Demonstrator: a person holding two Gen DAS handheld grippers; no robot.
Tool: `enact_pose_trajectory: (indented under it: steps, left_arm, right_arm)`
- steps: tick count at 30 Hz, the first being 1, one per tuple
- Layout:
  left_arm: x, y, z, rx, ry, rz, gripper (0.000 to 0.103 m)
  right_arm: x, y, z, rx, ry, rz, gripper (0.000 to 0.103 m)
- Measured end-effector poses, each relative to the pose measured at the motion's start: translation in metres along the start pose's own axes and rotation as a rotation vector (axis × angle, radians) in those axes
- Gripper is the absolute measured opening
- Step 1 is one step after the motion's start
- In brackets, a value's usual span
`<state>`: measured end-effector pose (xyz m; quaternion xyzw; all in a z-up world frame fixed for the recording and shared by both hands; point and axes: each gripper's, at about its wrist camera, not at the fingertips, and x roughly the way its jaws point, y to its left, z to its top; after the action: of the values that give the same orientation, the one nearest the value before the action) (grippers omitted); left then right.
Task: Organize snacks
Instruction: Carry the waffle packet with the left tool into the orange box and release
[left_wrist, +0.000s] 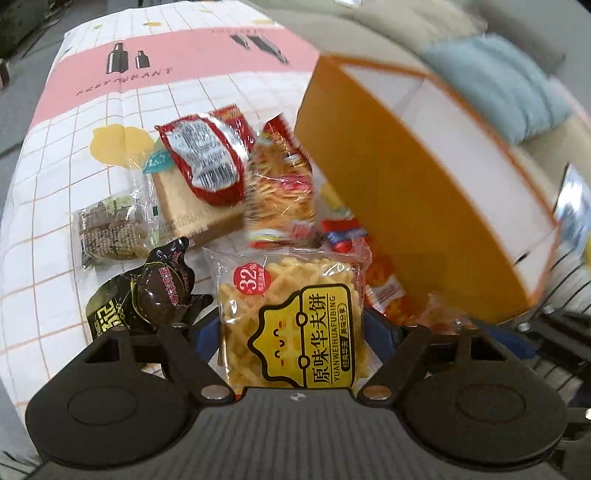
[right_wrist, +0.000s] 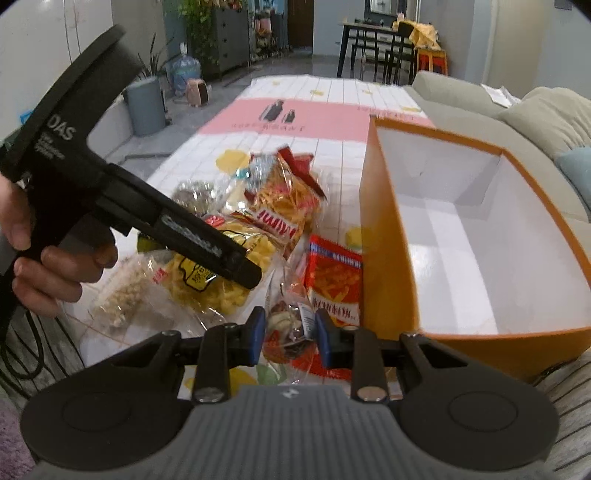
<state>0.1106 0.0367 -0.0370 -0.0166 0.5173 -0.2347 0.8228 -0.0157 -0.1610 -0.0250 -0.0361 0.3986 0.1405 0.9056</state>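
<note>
Yellow waffle biscuits in a clear wrapper (left_wrist: 291, 321) sit between the wide-spread fingers of the left gripper (left_wrist: 295, 332), the packet's long axis running along the fingers, away from the camera, with its printed label reading sideways; whether the blue pads actually press its sides cannot be told, since the packet hides them. In the right wrist view the same packet (right_wrist: 210, 273) lies on the tablecloth under the left gripper's (right_wrist: 240, 269) tip, which slants down from a person's hand (right_wrist: 48, 266) at the left edge. The right gripper (right_wrist: 290, 334) has its jaws drawn partly in around a small clear packet with dark contents (right_wrist: 291, 325), the blue pads at both its sides, apparently holding it just above the cloth. One orange box (right_wrist: 384, 258), white inside and with nothing in it, stands close on the right of the pile, its open top tilted toward the camera and its near wall almost touching a red snack bag (right_wrist: 334, 280). Roughly seven more packets crowd together beside it, among them a red-and-silver sachet (left_wrist: 207, 162) lying on a tan bread slice pack (left_wrist: 192, 214), a striped bag of golden sticks (left_wrist: 282, 184), a dark round-topped packet (left_wrist: 162, 288) and a greenish wrapped bar (left_wrist: 110, 232). Beyond the pile the checked tablecloth (left_wrist: 74, 110) with its pink band stretches away bare, and a sofa (right_wrist: 480, 99) lines the far right edge.
</note>
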Motion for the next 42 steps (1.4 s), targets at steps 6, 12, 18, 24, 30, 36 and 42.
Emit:
enact_pose_trajectory:
  steps: [6,12,18,24,30,36,42]
  left_arm:
    - [-0.038,0.002,-0.002,-0.053,-0.149,-0.073,0.09]
    - [-0.061,-0.008,-0.001,-0.071,-0.245,-0.069,0.09]
    - [-0.075,-0.034,0.006,-0.054,-0.293,-0.057,0.09]
    - [-0.062,-0.067,0.026,-0.119,-0.263,-0.141,0.09]
    - [-0.026,-0.119,0.044,-0.14,-0.195,-0.135,0.09]
    - [0.011,-0.159,0.054,-0.117,-0.139,-0.032,0.088]
    - [0.036,-0.164,0.063,-0.185,-0.092,0.022,0.084]
  right_arm:
    - [-0.017,-0.004,0.002,0.018,-0.078,0.027,0.027]
    - [-0.032,-0.027,0.01,0.124,-0.138,0.043,0.027]
    - [-0.06,-0.069,0.014,0.287,-0.236,0.042,0.027]
    - [-0.081,-0.129,0.013,0.45,-0.307,-0.019,0.027]
    - [-0.09,-0.18,0.0,0.6,-0.35,-0.07,0.027]
    - [-0.094,-0.2,-0.011,0.707,-0.392,-0.079,0.027]
    - [-0.093,-0.205,-0.016,0.722,-0.382,-0.054,0.027]
